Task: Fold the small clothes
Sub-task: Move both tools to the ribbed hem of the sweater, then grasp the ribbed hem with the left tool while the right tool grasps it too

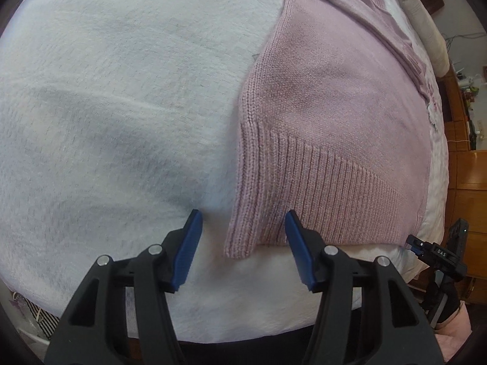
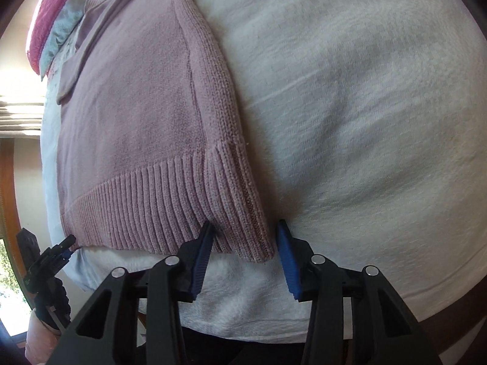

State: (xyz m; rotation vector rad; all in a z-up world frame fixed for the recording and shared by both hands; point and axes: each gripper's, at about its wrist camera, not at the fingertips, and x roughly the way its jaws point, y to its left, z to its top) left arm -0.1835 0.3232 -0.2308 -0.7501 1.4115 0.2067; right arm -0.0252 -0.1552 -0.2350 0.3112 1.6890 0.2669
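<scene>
A small pink knitted sweater (image 1: 328,115) lies flat on a white fleecy blanket (image 1: 115,97), its ribbed hem toward me. My left gripper (image 1: 243,222) is open, and the hem's left corner lies between its blue fingertips. In the right wrist view the same sweater (image 2: 134,115) shows its folded right edge. My right gripper (image 2: 245,232) is open around the hem's right corner (image 2: 246,240). Each gripper appears small at the edge of the other's view: the right gripper (image 1: 415,245) and the left gripper (image 2: 65,243).
The white blanket (image 2: 365,121) covers a bed and spreads wide beside the sweater. A bright pink garment (image 2: 51,15) lies at the far end. Wooden furniture (image 1: 468,167) stands off the bed's right side. A window (image 2: 12,85) is at the left.
</scene>
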